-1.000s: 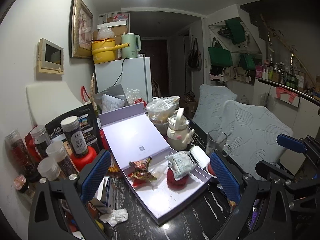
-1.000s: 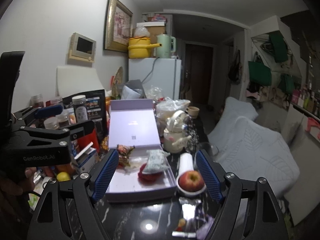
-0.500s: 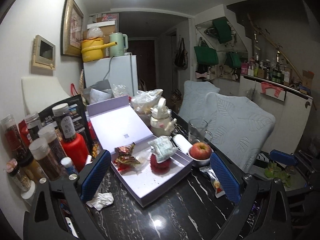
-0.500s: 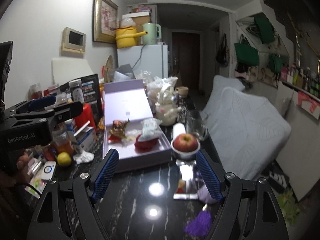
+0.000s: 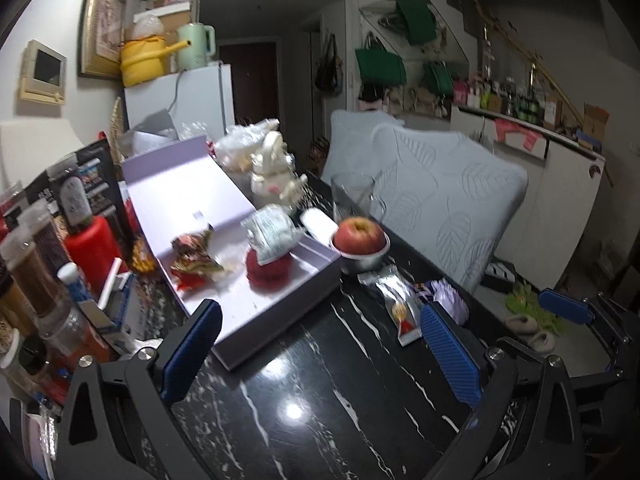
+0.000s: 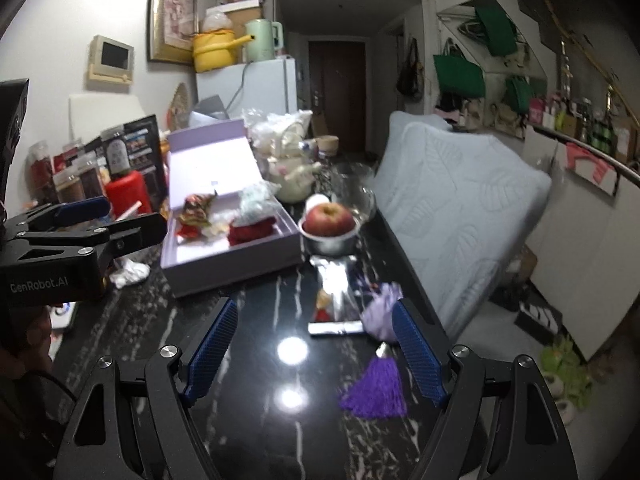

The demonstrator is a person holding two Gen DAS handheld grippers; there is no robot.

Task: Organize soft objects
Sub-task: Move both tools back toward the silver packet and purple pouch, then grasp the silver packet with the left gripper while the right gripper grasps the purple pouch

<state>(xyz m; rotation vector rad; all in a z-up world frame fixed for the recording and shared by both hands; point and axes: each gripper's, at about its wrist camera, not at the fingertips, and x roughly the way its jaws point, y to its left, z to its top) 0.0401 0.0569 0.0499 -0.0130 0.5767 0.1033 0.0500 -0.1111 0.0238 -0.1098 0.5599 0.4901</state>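
An open lavender box (image 5: 276,312) lies on the black marble table. Inside it are a red soft pad (image 5: 267,270), a clear packet (image 5: 272,232) resting on that pad, and a crinkled wrapper (image 5: 192,256). A lilac pouch (image 6: 382,312) with a purple tassel (image 6: 376,388) and a silver packet (image 6: 334,300) lie on the table nearer to me. My left gripper (image 5: 320,354) hangs open over bare table just short of the box. My right gripper (image 6: 316,356) is open too, with nothing between its pads; the pouch lies by its right finger (image 6: 418,356).
An apple in a metal bowl (image 6: 330,220) stands right of the box, with a teapot (image 5: 274,178) and a glass (image 5: 354,194) behind. Jars and a red bottle (image 5: 90,248) crowd the left edge. Crumpled tissue (image 6: 130,272) lies left of the box. Cushioned chairs (image 6: 460,200) line the right side.
Both grippers have sunk and drawn back toward the near end of the table. The box now looks farther off, and the pouch, tassel and silver packet have come into view.
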